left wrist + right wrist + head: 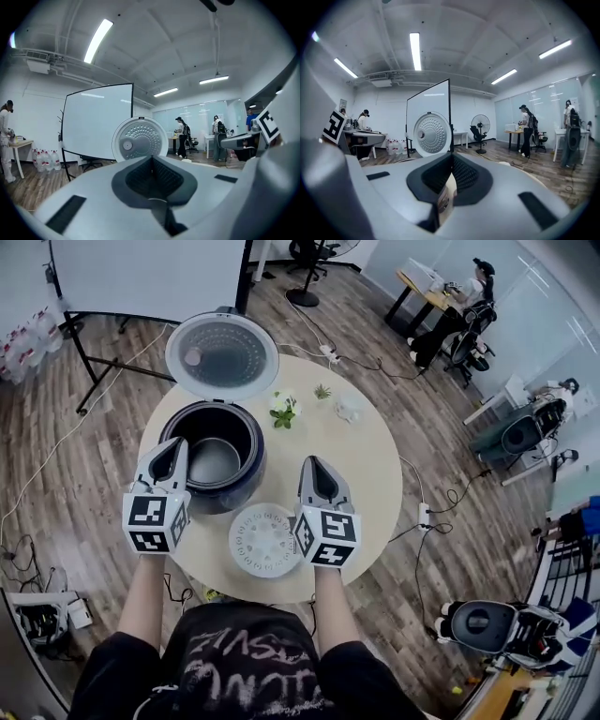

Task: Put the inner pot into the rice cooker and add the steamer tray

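Head view: your left gripper (175,446) and right gripper (314,467) are both pressed together and empty, held over the near edge of the table (361,474), flanking the steamer tray (264,540), which lies flat just inside that edge. The inner pot (216,462) looks seated in the rice cooker (241,493) at the left edge with the lid (222,356) up behind, so the tray is likely next. Small plants (283,411) sit toward the far edge, well clear. Left gripper view: jaws together, nothing between; lid ahead, whiteboard (96,122) behind. Right gripper view: jaws together, nothing pinched; fan (480,125) beyond. Nothing seems to block tray-to-cooker.
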